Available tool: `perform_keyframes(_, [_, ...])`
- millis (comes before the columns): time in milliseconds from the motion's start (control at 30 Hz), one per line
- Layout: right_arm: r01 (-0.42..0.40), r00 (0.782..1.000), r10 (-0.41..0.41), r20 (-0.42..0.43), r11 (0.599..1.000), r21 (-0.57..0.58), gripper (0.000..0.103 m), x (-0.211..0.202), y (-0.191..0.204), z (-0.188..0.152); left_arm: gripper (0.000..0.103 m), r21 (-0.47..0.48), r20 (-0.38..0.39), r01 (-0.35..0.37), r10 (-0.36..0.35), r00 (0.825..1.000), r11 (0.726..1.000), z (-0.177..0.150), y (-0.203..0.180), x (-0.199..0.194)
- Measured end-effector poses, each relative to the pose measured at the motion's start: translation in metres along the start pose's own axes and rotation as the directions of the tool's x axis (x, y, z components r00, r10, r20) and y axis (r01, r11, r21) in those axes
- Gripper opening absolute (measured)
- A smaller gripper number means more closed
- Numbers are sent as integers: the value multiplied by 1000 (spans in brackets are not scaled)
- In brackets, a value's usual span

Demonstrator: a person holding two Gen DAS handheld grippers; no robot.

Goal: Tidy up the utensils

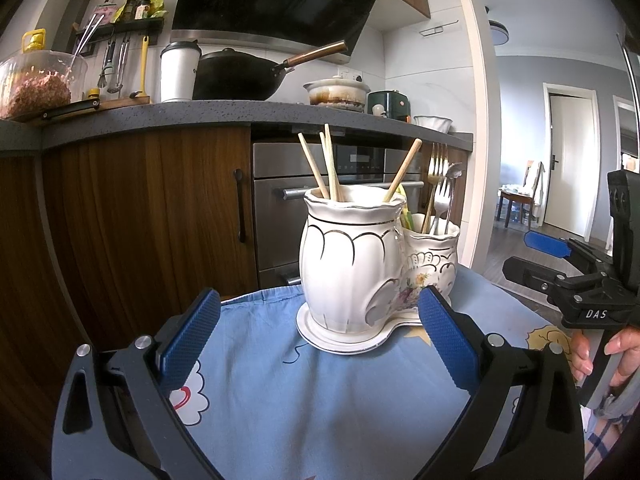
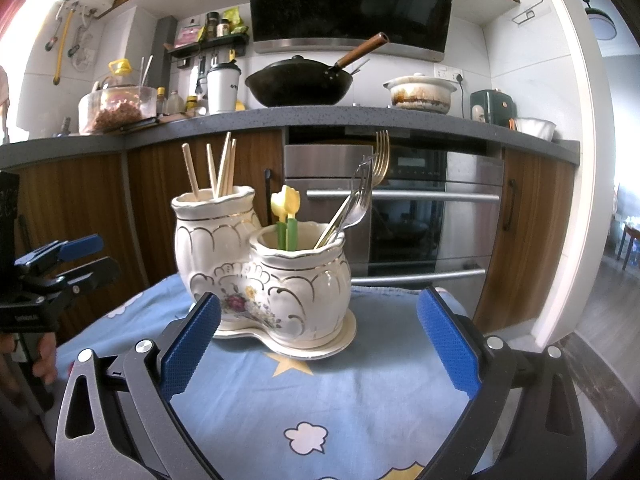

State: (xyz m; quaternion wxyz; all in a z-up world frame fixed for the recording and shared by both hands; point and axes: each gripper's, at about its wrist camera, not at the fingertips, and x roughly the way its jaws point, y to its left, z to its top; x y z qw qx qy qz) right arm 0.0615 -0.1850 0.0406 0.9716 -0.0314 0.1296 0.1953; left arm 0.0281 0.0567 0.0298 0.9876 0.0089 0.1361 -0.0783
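Two white pots (image 2: 260,276) stood joined on a blue cloth (image 2: 320,400). The tall one held chopsticks (image 1: 326,164). The short one held forks (image 2: 360,196). The left gripper (image 1: 318,340) and right gripper (image 2: 318,340) were both wide apart, holding nothing, near the pots.

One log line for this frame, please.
left gripper: open, empty | right gripper: open, empty | chopsticks in taller jar | forks in shorter jar | blue cloth bare

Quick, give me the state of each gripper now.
Left gripper: open, holding nothing.
Right gripper: open, holding nothing.
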Motion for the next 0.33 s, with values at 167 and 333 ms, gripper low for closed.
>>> perform_keyframes(167, [0,1000,0,0,1000,0,98,0,0,0,98,-1,-6,-15,15,1000,1000,0,1,1])
perform_keyframes(333, [0,1000,0,-1,1000,0,98,0,0,0,98,-8,-14,-28,28,999,1000,0,2,4])
